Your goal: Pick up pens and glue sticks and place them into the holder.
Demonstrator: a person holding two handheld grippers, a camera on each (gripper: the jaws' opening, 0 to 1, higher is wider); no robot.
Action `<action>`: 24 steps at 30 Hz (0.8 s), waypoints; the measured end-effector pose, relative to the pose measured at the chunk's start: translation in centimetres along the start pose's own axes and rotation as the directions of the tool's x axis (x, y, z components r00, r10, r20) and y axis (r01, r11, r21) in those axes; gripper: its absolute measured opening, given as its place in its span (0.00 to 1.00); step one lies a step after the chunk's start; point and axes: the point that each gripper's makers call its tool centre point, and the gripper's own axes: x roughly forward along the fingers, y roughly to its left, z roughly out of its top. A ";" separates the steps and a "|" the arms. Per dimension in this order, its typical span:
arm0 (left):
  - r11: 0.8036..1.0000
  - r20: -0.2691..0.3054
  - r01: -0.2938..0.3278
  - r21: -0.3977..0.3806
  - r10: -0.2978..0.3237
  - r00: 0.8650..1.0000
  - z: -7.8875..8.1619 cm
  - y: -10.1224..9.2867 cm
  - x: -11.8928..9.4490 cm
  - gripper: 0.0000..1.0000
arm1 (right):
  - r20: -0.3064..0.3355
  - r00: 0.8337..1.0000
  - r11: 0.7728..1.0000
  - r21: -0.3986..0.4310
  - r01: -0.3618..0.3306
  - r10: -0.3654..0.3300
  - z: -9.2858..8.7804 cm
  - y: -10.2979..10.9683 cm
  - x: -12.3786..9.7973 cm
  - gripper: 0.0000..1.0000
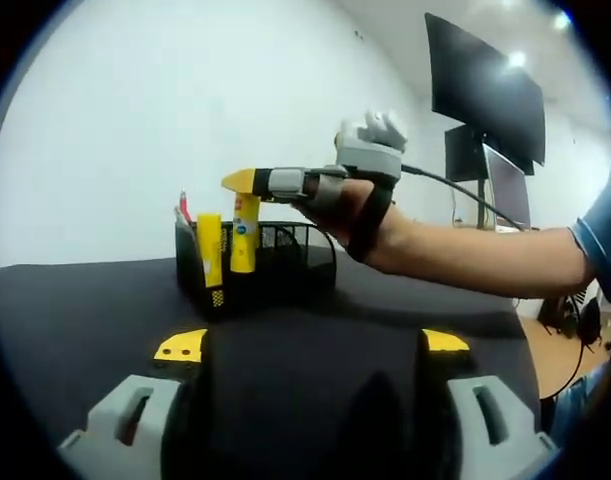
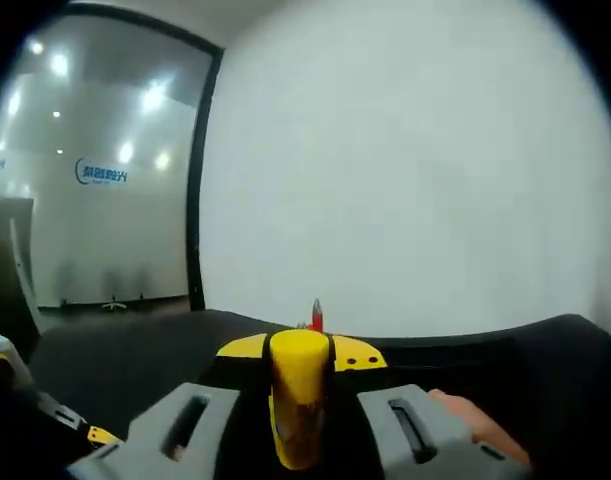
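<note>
One yellow glue stick (image 2: pixel 299 408) stands upright, clamped in the right gripper (image 1: pixel 247 183) above the black mesh holder (image 1: pixel 275 262); the left gripper (image 1: pixel 310 352) is wide and holds nothing.

You have one black mesh holder (image 1: pixel 285 262); two yellow glue sticks, one (image 1: pixel 210 250) standing in it and one (image 1: pixel 245 232) in the right gripper (image 1: pixel 237 181); one red pen (image 1: pixel 185 208); two grippers.

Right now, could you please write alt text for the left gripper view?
The right gripper, held in a person's hand, holds a yellow glue stick upright over a black wire-mesh holder on a black table. Another yellow glue stick already stands in the holder.
</note>
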 end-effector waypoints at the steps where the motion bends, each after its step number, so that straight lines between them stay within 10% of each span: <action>1: 1.000 0.002 0.001 -0.001 -0.001 1.000 0.0 -0.1 0.0 0.77 | -0.001 1.000 1.000 -0.003 0.000 0.000 -0.1 0.1 0.1 0.19; 24: 1.000 0.010 0.008 -0.011 -0.008 1.000 0.2 -1.0 -0.3 0.77 | -0.030 1.000 0.999 -0.033 -0.005 0.004 -2.6 0.4 0.1 0.19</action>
